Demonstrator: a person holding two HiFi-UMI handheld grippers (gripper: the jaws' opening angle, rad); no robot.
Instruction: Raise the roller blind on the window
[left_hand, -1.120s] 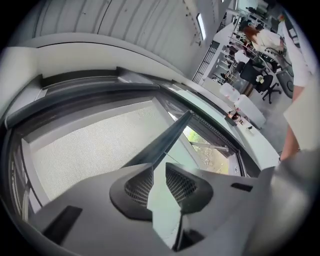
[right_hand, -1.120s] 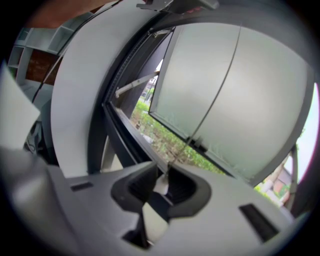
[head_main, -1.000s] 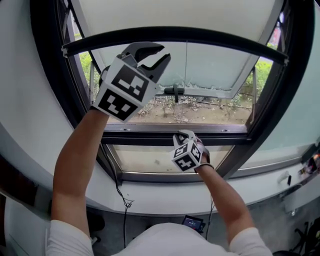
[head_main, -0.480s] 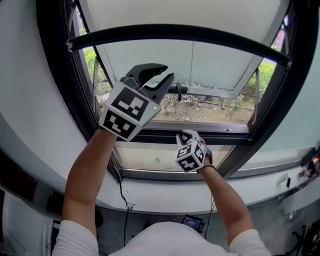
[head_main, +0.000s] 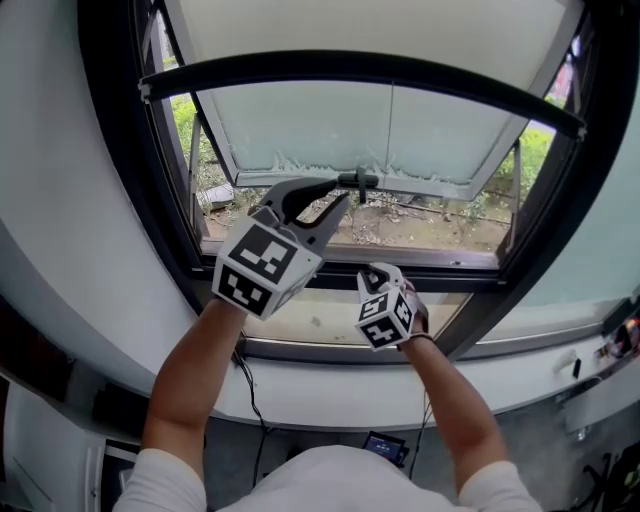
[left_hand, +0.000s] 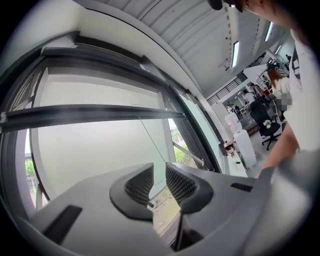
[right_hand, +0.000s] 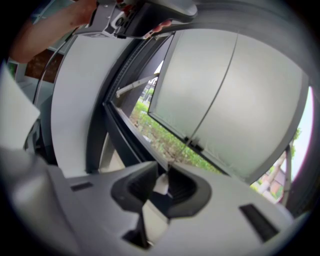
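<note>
The right tongs (head_main: 375, 270) pinch the cord's (head_main: 390, 125) white tab (right_hand: 161, 184) while the left tongs (head_main: 338, 192) gape empty, so I'd have the left take the cord squarely, higher up, before pulling.

A dark window frame (head_main: 120, 200) spans the head view, with white wall (head_main: 40, 150) at nine o'clock and a white sill (head_main: 330, 395) at six. Bare ground (head_main: 420, 225) and grass (head_main: 528, 150) lie outside. In the left gripper view, ceiling strip lights (left_hand: 235, 47) glow at one and an office chair (left_hand: 270, 131) stands at three.
</note>
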